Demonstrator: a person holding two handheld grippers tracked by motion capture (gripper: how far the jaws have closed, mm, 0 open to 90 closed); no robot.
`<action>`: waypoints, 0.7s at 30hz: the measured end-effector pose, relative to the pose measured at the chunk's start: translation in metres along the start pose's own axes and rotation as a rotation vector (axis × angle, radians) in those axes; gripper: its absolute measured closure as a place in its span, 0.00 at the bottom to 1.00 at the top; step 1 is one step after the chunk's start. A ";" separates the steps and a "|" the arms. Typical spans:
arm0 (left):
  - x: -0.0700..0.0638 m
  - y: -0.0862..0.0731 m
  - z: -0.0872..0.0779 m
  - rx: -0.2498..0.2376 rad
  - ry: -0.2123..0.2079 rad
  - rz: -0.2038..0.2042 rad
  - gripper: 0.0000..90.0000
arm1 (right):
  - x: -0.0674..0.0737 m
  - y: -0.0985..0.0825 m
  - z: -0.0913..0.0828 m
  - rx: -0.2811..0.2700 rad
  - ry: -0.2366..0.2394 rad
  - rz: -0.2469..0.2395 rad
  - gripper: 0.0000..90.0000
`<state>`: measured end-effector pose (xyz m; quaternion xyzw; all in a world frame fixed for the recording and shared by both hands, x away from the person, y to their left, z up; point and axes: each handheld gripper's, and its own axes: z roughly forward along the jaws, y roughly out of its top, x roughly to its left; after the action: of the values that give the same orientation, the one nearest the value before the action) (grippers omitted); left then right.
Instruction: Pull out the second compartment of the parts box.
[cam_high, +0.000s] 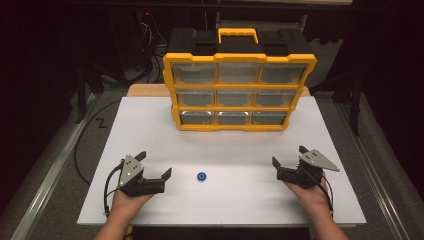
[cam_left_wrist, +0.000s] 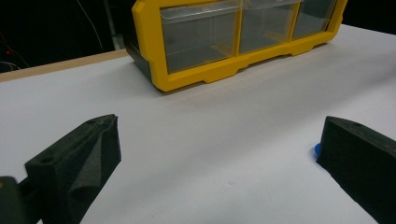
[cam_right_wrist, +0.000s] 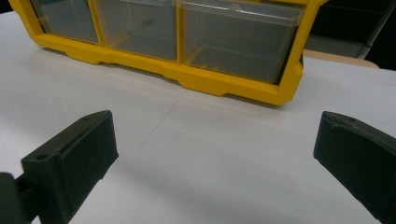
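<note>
White table (cam_high: 150, 130), high view. Yellow drawer cabinet (cam_high: 239, 92) standing upright at 12 o'clock, far edge; three rows of three clear drawers facing the near side, handle on top.

Small blue ring (cam_high: 202, 176) lying flat on the sheet at 6 o'clock from the cabinet, well apart from it, untouched.

Left gripper (cam_high: 155, 165) resting at 9 o'clock of the ring, near but apart; jaws spread wide, nothing between them. Held in left hand (cam_high: 127, 202). In left gripper view, a sliver of the blue ring (cam_left_wrist: 317, 149) peeking out just beside the right-hand jaw, bare table between the jaws.

Right gripper (cam_high: 288, 156) at 3 o'clock of the ring, farther off than the left; jaws likewise wide apart, empty. Held in right hand (cam_high: 311, 195). Right gripper view: cabinet's bottom drawer row (cam_right_wrist: 187, 42) ahead, at 12 o'clock.
</note>
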<state>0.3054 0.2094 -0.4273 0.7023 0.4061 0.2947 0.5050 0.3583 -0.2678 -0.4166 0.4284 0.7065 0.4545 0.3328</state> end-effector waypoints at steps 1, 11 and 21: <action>0.000 0.000 0.001 0.005 -0.010 -0.005 0.00 | 0.000 0.001 0.001 -0.004 -0.001 -0.004 0.01; -0.001 -0.001 0.002 0.007 -0.001 0.003 0.00 | -0.001 0.011 0.020 -0.008 -0.014 -0.003 0.01; 0.001 -0.001 0.001 0.006 0.013 -0.003 0.01 | -0.003 0.020 0.041 0.002 -0.027 -0.016 0.01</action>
<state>0.3064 0.2096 -0.4290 0.7014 0.4113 0.2971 0.5006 0.4012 -0.2519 -0.4133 0.4291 0.7058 0.4454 0.3454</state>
